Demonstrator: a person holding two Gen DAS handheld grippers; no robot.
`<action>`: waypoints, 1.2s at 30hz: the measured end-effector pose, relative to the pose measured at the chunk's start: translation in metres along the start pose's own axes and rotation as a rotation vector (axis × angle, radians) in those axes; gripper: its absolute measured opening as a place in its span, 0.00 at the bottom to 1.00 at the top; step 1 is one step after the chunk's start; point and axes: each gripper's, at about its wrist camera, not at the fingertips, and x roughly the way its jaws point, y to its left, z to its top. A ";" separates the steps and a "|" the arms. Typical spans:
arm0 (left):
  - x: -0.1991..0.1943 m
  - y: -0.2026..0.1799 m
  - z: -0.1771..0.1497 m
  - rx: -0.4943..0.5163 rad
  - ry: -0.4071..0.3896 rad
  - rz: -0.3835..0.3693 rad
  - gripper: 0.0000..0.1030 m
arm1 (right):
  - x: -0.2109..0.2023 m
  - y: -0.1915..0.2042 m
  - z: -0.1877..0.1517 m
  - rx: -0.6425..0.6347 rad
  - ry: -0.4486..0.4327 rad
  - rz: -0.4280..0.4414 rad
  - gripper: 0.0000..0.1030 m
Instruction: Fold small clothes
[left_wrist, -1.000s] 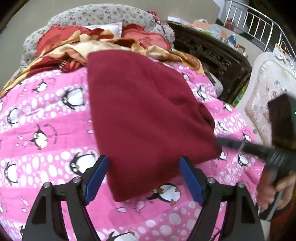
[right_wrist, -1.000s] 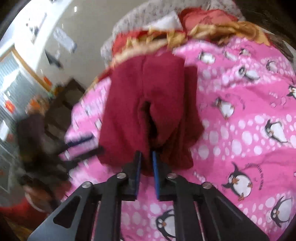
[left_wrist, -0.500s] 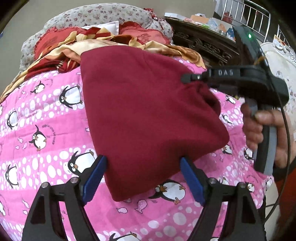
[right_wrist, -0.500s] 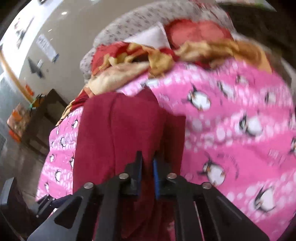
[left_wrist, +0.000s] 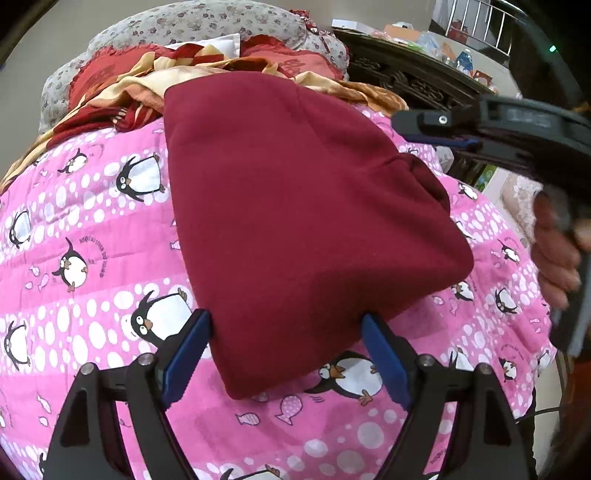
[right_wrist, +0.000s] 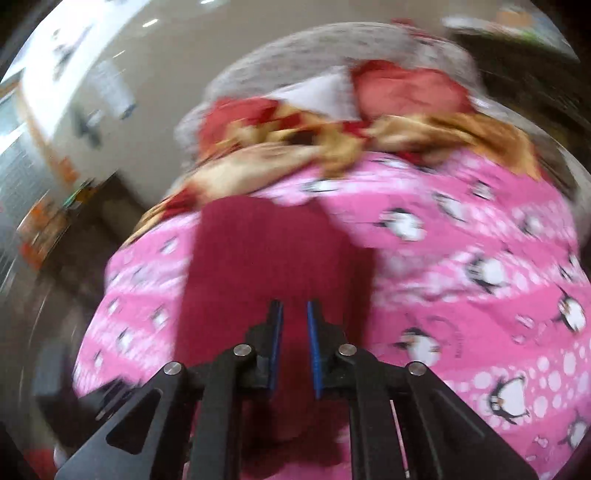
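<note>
A folded dark red fleece garment (left_wrist: 295, 221) lies flat on a pink quilt printed with penguins and white dots (left_wrist: 85, 229) that covers the bed, reaching from the near edge toward the rumpled red and gold blanket (left_wrist: 122, 96) at the far end. Its narrow near corner sits between the blue-padded fingers (left_wrist: 186, 354) of the left gripper (left_wrist: 286, 354), which stand wide apart on either side of the cloth without pressing it. The right gripper (right_wrist: 294, 325) hangs above the garment's right-hand side; its fingers (right_wrist: 276, 332) have only a narrow gap that is widening, and no cloth is pinched between them. In the left wrist view a hand (left_wrist: 554, 251) grasps that gripper's handle beyond the bed's right edge.
</note>
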 end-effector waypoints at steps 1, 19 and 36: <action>0.000 0.000 0.000 0.001 0.000 0.003 0.84 | 0.001 0.011 -0.002 -0.039 0.013 0.013 0.30; -0.028 0.023 0.011 -0.103 -0.047 0.002 0.84 | -0.006 0.001 -0.038 -0.020 0.033 -0.086 0.36; -0.010 0.055 0.041 -0.181 -0.058 -0.028 0.86 | -0.006 -0.014 -0.036 0.013 -0.018 -0.101 0.78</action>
